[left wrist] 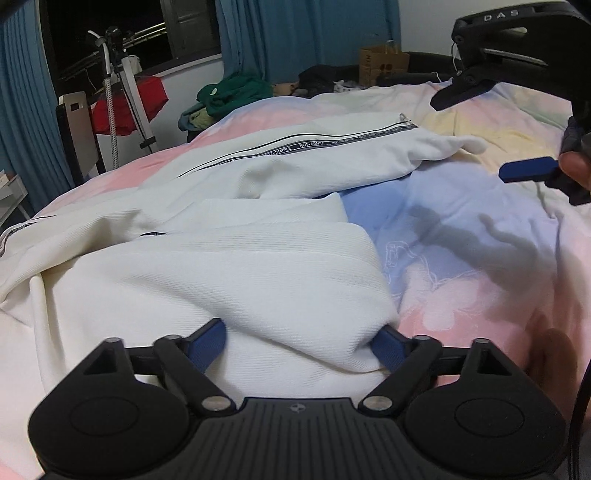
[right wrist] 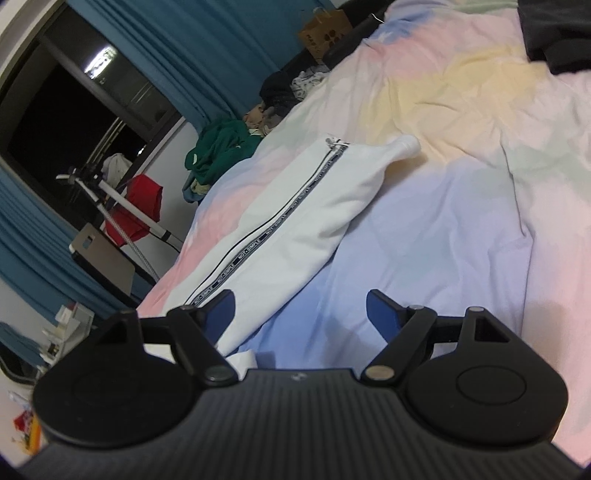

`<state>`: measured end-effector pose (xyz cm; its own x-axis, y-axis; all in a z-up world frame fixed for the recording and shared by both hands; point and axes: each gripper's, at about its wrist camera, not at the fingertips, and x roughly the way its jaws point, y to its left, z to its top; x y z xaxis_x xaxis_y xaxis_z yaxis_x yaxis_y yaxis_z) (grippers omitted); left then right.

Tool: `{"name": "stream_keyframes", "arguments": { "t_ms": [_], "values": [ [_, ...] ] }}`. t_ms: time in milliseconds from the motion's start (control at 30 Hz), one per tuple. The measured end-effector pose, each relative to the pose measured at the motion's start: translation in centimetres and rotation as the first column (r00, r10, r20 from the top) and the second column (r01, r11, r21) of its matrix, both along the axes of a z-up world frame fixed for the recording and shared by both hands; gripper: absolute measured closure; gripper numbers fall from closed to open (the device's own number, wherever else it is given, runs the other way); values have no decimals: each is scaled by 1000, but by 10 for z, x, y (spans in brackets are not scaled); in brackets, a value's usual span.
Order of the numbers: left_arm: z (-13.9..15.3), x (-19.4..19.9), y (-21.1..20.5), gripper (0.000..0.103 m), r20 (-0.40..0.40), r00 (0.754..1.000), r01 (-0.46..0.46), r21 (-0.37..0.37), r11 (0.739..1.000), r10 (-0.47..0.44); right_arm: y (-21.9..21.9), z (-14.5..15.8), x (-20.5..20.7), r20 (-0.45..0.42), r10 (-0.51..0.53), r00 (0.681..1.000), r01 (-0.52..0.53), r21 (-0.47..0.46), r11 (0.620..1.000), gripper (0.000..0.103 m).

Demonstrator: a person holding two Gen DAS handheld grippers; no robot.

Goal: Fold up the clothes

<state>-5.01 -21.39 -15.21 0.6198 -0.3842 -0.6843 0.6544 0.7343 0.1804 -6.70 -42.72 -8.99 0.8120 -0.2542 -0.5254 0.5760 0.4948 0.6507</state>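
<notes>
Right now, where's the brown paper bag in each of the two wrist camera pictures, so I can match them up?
Left wrist view: the brown paper bag stands at the top, right of centre, beyond the far edge of the bed.
Right wrist view: the bag sits at the top edge, just right of centre, tilted with the picture.
Shared landmark: the white garment's zip stripe.

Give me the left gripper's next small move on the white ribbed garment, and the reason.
Probably close the left gripper: a raised fold of the white ribbed garment with the printed stripe sits between its open blue fingers on the pastel bedsheet, not yet pinched.
</notes>
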Motion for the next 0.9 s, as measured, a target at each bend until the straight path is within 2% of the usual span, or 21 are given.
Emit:
{"name": "stream_keyframes", "arguments": {
  "t_ms": [100, 167, 267, 333, 467, 633, 767, 833, 900],
  "values": [
    [3, -2, 1, 48, 10, 1000, 16, 3, 1000, -16, -2, -3, 1, 3, 1, 1000, -1, 23, 1000, 22],
    [5, -4, 2, 68, 12, 999, 33, -1, 999, -33, -2, -3, 2, 4, 2, 1000, -2, 24, 1000, 22],
    [12, -6, 7, 81, 12, 999, 53, -14, 998, -53, -2, -4, 1, 1, 0, 1000, 0, 23, 1000, 22],
    [23, -1, 16, 87, -8, 999, 51, -53, 997, -52, -1, -4, 1, -1, 1, 1000, -1, 23, 1000, 22],
    [57, 18, 43, 91, -66, 997, 29, -174, 984, -41, 1, -3, 3, 1, 16, 1000, -16, 14, 1000, 22],
    [108, 55, 103, 91, -107, 993, -87, -341, 936, 53, 7, -1, 6, 17, 40, 999, -40, 8, 999, 22],
    [123, 89, 160, 91, -69, 976, -216, -359, 908, 204, 12, -1, 9, 33, 67, 997, -68, 23, 997, 22],
    [130, 106, 189, 91, -50, 959, -278, -367, 888, 279, 15, -3, 11, 52, 89, 995, -92, 48, 995, 22],
    [126, 123, 214, 91, -42, 933, -349, -341, 873, 357, 17, -8, 15, 93, 131, 987, -141, 104, 985, 22]
  ]
}}
